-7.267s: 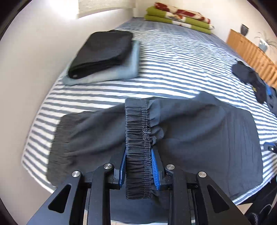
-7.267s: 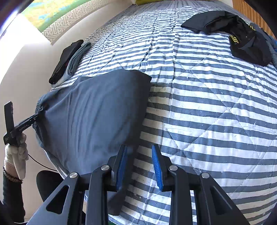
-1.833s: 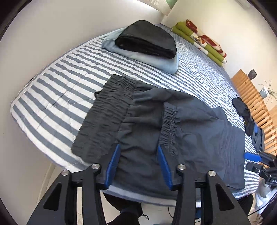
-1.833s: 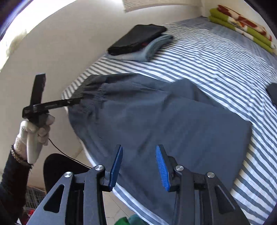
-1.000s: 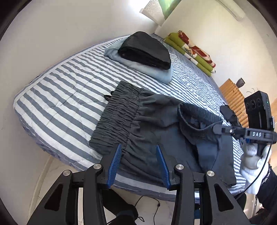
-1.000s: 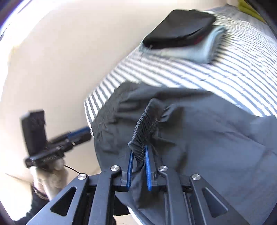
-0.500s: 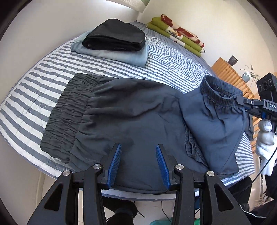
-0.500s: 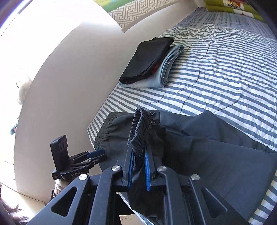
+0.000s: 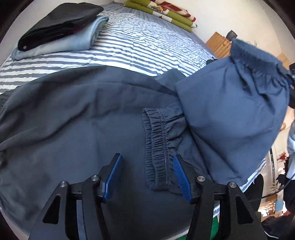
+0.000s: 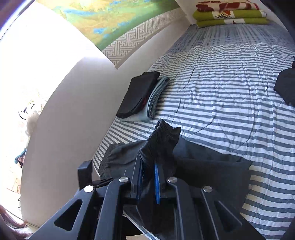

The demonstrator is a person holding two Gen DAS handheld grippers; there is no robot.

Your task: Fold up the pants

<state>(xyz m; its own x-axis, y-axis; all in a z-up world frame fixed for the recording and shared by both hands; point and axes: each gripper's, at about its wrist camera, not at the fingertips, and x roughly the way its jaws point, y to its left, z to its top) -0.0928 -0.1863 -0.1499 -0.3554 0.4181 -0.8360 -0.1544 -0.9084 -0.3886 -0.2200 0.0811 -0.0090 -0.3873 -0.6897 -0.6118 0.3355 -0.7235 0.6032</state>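
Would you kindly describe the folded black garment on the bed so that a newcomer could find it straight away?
Start at the striped bed and follow its wall-side edge, short of the green pillows at the head. There a folded pile sits beyond the dark pants. The black garment is the top piece, lying on a pale blue one.

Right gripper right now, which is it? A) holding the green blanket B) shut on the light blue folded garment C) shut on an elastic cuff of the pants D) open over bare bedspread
C: in the right wrist view the right gripper has its blue pads closed tight on the gathered elastic cuff of the dark pants, lifted off the striped bedspread.
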